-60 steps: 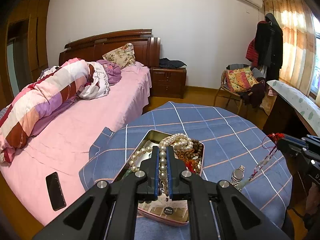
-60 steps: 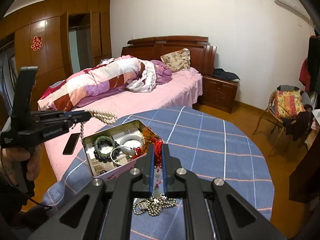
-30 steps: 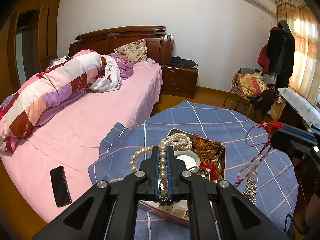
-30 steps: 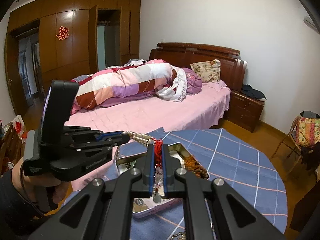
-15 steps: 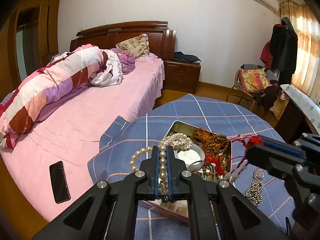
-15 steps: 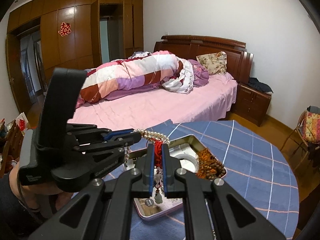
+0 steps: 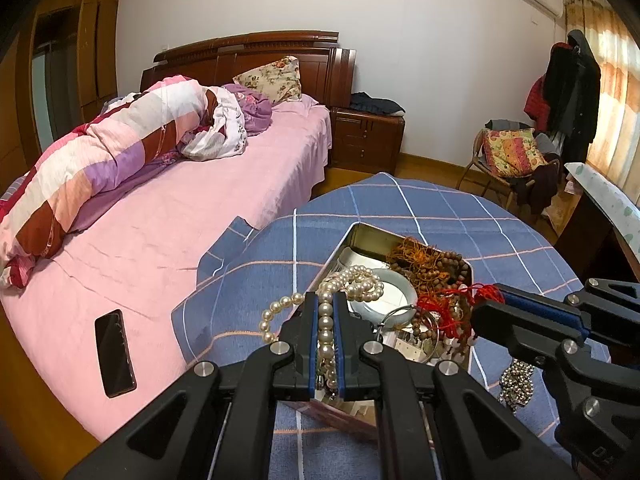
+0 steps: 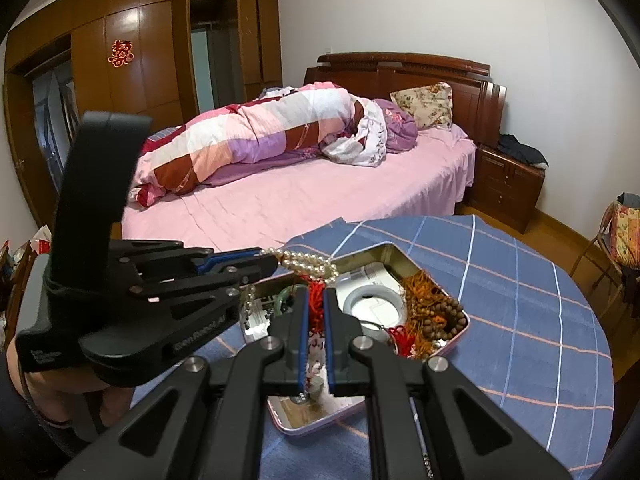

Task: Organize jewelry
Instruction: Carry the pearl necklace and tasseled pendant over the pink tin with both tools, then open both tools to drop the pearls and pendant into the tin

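Note:
An open metal tin (image 7: 362,235) (image 8: 384,249) sits on the blue checked tablecloth and holds a pale bangle (image 7: 394,285) (image 8: 374,300), brown prayer beads (image 7: 444,264) (image 8: 442,316) and orange cord. My left gripper (image 7: 325,300) (image 8: 268,258) is shut on a white pearl necklace (image 7: 358,280) (image 8: 310,260) that hangs over the tin's near end. My right gripper (image 8: 315,300) (image 7: 486,298) is shut on a red cord pendant (image 8: 316,300) (image 7: 440,308) held over the tin, just right of the pearls.
A silver watch (image 7: 516,380) lies on the tablecloth right of the tin. The round table (image 8: 520,288) stands beside a pink bed (image 7: 160,220) with a black phone (image 7: 114,352) on it. A nightstand (image 7: 368,136) and a chair (image 7: 508,160) stand further back.
Both grippers have come together over the tin. The right gripper carried the red cord pendant left from the table's right side, and the tin now sits closer in both views.

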Motion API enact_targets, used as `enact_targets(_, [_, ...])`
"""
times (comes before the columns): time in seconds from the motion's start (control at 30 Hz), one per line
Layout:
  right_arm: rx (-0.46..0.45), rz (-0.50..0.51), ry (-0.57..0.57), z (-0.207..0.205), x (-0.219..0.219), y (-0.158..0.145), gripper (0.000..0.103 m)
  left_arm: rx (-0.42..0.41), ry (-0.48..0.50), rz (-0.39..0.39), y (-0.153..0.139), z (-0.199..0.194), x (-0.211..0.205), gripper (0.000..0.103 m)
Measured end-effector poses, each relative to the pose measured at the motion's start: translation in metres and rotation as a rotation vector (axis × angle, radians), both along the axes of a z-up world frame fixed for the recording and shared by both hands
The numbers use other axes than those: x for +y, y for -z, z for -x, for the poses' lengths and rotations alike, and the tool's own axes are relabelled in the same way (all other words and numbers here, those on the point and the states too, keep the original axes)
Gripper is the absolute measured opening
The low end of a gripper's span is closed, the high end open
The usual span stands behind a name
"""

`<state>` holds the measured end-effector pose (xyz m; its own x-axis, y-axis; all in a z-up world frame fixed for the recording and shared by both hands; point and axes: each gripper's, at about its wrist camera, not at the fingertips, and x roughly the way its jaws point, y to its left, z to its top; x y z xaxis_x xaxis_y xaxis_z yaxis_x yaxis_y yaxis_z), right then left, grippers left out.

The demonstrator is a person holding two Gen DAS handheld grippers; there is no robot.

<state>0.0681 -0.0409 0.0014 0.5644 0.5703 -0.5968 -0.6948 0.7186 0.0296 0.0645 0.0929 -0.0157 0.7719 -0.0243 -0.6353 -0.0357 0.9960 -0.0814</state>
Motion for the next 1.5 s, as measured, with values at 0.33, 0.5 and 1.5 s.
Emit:
enact_targets(0.33, [0.032,0.014,0.012,-0.007,0.001,0.009,0.009,0.016,0.005,0.000,0.006,-0.001,-0.003,0.006])
enact_targets(0.5, [0.056,0.019,0.023,-0.011,0.001,0.018,0.009,0.026,0.011,-0.002,0.008,-0.002,-0.005,0.006])
enact_targets(1.5, [0.124,0.060,0.072,-0.026,-0.005,0.047,0.049,0.084,-0.010,0.031,0.022,-0.010,0.000,0.041])
